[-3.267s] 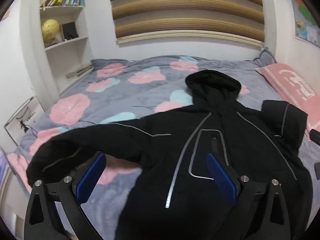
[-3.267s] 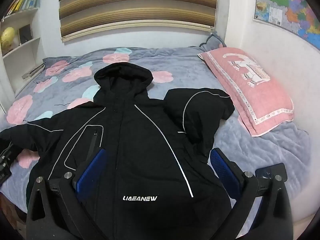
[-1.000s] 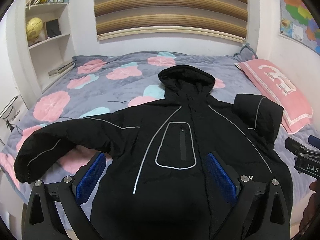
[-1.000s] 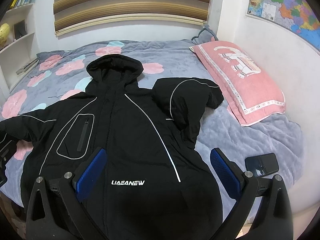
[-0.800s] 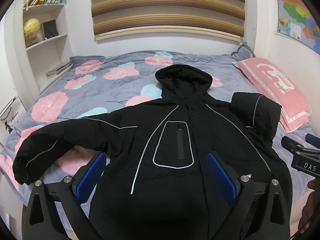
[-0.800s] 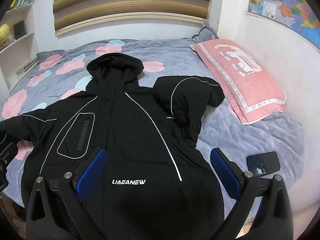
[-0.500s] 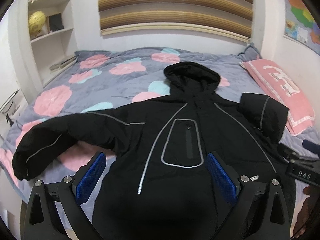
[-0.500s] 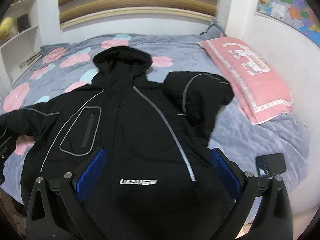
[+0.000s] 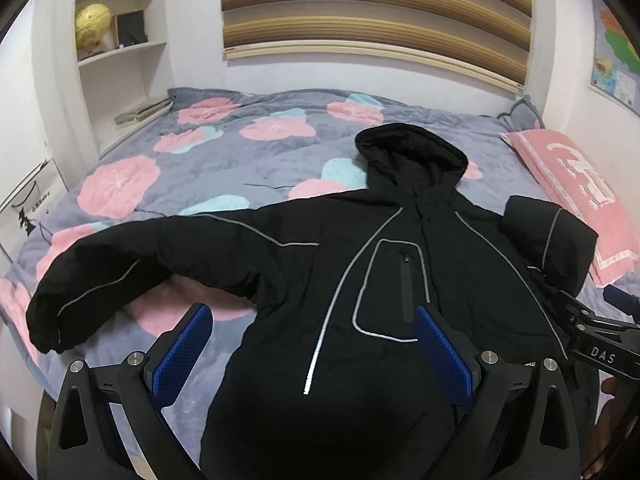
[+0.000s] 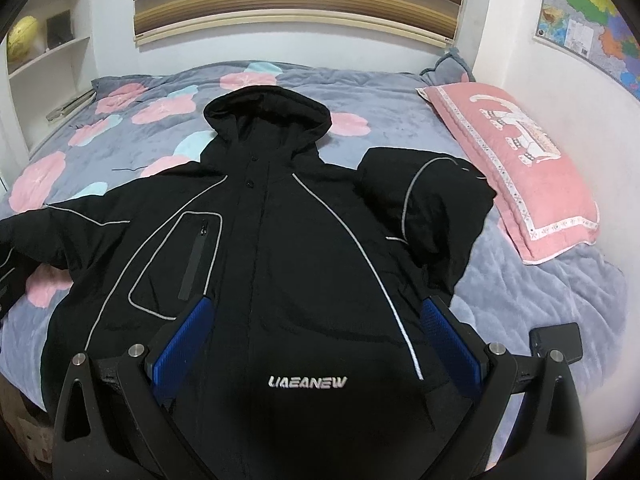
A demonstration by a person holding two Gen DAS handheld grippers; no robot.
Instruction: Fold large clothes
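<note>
A large black hooded jacket [image 9: 384, 280] with grey piping lies face up on the bed, also in the right wrist view [image 10: 280, 248]. Its left sleeve [image 9: 120, 264] is stretched out to the left; its right sleeve [image 10: 436, 200] is folded back over itself near the pillow. My left gripper [image 9: 312, 344] is open and empty above the jacket's lower left front. My right gripper [image 10: 316, 344] is open and empty above the hem by the white logo [image 10: 307, 382]. The right gripper's body shows at the right edge of the left wrist view [image 9: 592, 332].
The bed has a grey quilt with pink flowers [image 9: 224, 152]. A pink pillow [image 10: 516, 160] lies at the right by the wall. A dark phone [image 10: 556, 342] lies on the quilt at the right. White shelves [image 9: 120, 52] stand at the left.
Both grippers have moved in closer and lower over the jacket's bottom part. The jacket itself has not moved and both grippers stay open.
</note>
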